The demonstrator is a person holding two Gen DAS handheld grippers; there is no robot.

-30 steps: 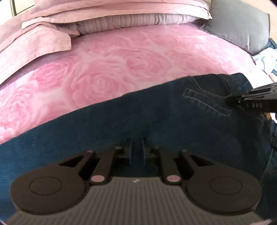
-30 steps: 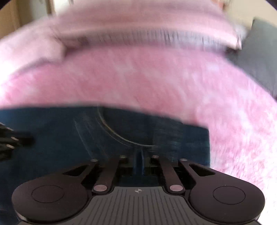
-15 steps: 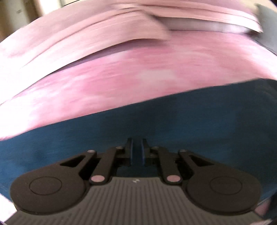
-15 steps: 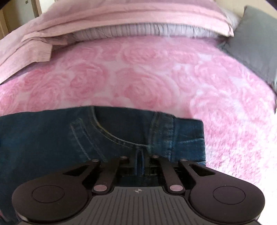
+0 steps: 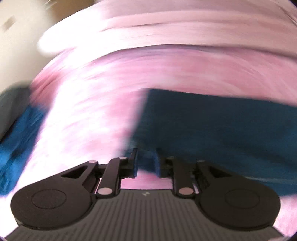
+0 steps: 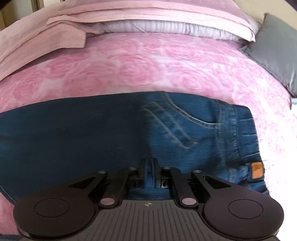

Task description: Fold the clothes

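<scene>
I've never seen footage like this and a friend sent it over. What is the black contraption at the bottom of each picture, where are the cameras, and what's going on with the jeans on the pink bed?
No robot here: a person holds a two-finger gripper in each hand, with a wide-angle camera on each looking along its fingers. The black shape is the gripper itself. One picture comes from the left gripper, the other from the right gripper. A pair of blue jeans lies on a pink rose-patterned blanket, with pink pillows and a grey cushion behind. Each gripper pinches denim. The left picture is blurred; its jaws have just been closing on the cloth near the jeans' end.
</scene>
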